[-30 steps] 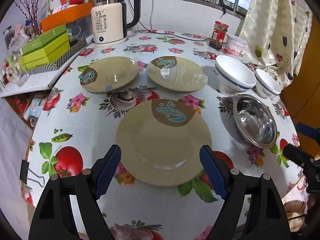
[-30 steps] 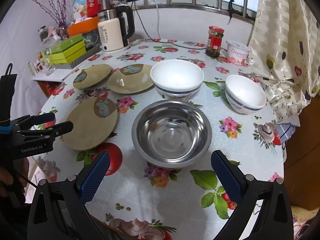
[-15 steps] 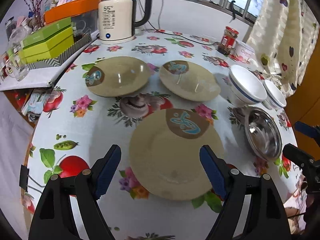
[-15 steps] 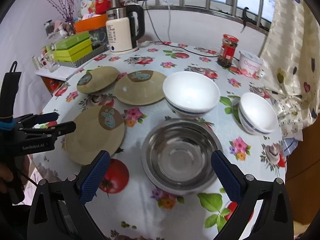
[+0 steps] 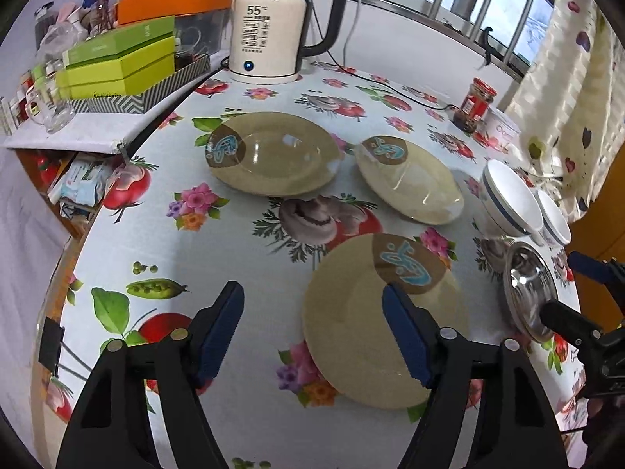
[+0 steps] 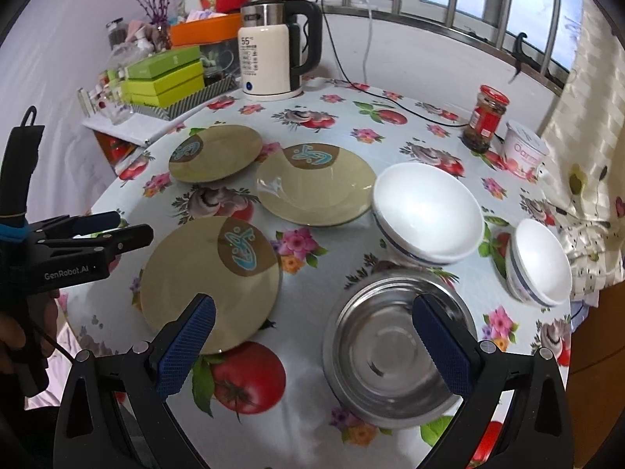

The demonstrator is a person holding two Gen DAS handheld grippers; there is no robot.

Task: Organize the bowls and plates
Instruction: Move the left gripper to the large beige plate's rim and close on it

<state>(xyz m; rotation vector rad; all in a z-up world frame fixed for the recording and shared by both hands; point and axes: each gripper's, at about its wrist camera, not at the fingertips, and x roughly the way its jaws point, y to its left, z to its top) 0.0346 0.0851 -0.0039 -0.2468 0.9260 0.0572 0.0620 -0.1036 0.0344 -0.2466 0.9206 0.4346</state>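
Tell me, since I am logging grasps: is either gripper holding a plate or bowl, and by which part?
Nothing is held. The left gripper, jaws just closing slightly, and the right gripper both stand open above the table, touching no dish.

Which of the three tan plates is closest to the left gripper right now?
The near plate, alone in front with the left gripper at its edge. The other two plates sit side by side farther back toward the kettle.

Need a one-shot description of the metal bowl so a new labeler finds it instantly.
Start at the white electric kettle at the back of the flowered table, then come toward the near edge, past the large white bowl. The steel bowl sits just in front of it, right of the nearest tan plate. It is the only shiny metal dish; the other bowls are white with a blue stripe.
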